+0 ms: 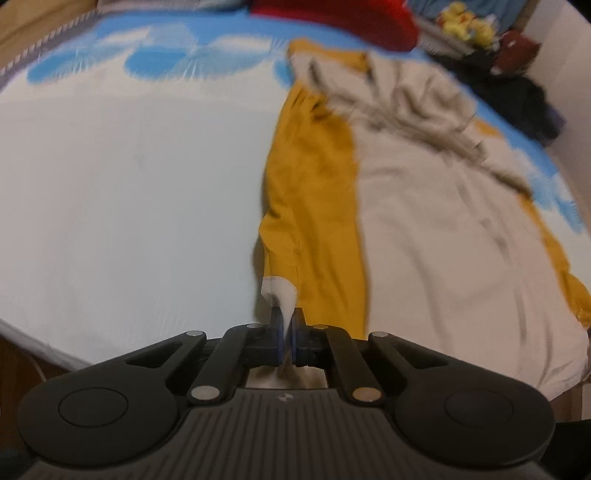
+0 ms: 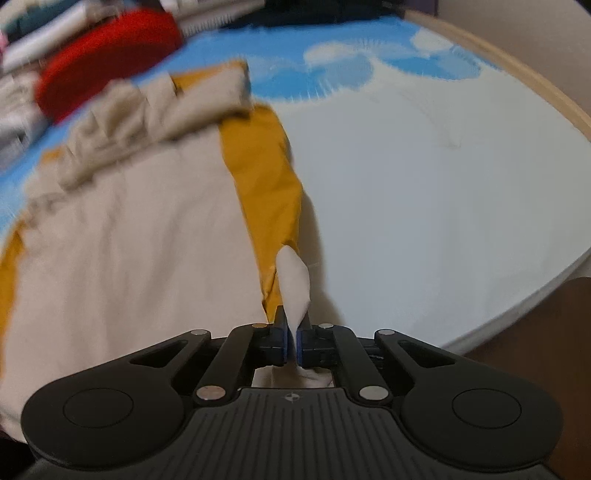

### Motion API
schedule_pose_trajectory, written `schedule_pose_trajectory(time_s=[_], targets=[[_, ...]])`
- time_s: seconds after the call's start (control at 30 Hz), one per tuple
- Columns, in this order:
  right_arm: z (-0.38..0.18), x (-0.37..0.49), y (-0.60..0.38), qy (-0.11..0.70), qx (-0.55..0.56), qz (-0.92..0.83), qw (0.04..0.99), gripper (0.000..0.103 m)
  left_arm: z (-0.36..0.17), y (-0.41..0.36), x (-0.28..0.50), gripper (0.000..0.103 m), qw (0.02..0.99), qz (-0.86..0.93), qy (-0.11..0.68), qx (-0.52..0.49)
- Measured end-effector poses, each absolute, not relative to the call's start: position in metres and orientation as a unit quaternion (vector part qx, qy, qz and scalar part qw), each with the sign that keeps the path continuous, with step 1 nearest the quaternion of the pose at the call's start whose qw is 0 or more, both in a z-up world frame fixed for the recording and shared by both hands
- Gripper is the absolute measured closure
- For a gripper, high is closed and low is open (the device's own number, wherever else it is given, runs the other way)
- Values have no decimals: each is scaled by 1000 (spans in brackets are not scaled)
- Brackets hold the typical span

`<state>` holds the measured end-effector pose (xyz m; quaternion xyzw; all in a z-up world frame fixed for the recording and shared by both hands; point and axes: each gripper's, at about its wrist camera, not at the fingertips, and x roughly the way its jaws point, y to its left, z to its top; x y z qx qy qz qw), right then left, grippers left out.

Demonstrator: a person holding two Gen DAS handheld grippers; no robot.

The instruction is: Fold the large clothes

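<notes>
A large beige garment with mustard-yellow side panels (image 1: 424,221) lies spread on the bed, its far end bunched in folds. In the left wrist view my left gripper (image 1: 287,321) is shut on a pale corner of the garment's hem (image 1: 280,293), lifted off the sheet beside the yellow panel (image 1: 314,206). In the right wrist view the same garment (image 2: 129,240) fills the left half. My right gripper (image 2: 293,325) is shut on the opposite pale hem corner (image 2: 293,284), next to the other yellow panel (image 2: 266,177).
The bed sheet (image 1: 129,203) is pale with blue cloud prints along its far edge (image 2: 332,62). A red cushion (image 1: 332,18) (image 2: 107,55) sits beyond the garment. Yellow soft toys (image 1: 467,22) and dark clothes (image 1: 517,88) lie at the far right. The bed edge (image 2: 517,295) drops to a brown floor.
</notes>
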<state>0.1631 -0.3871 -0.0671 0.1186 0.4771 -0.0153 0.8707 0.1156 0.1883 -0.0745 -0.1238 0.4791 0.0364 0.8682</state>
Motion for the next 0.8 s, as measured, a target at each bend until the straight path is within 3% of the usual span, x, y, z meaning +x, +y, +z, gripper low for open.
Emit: schedule_pose_trajectory(time_s=[0.3,0.6,0.8], targets=[[17,119,-402,370,220,52,901,101,18,179,69,101,922,-17,355,-152],[108,57,-427,257,254,108,926,101,112,197,-5,101,939,-68,289,-174],[108,83,-444,232,270,99,929,101,107,230,31,101,929,-37,306,-206]])
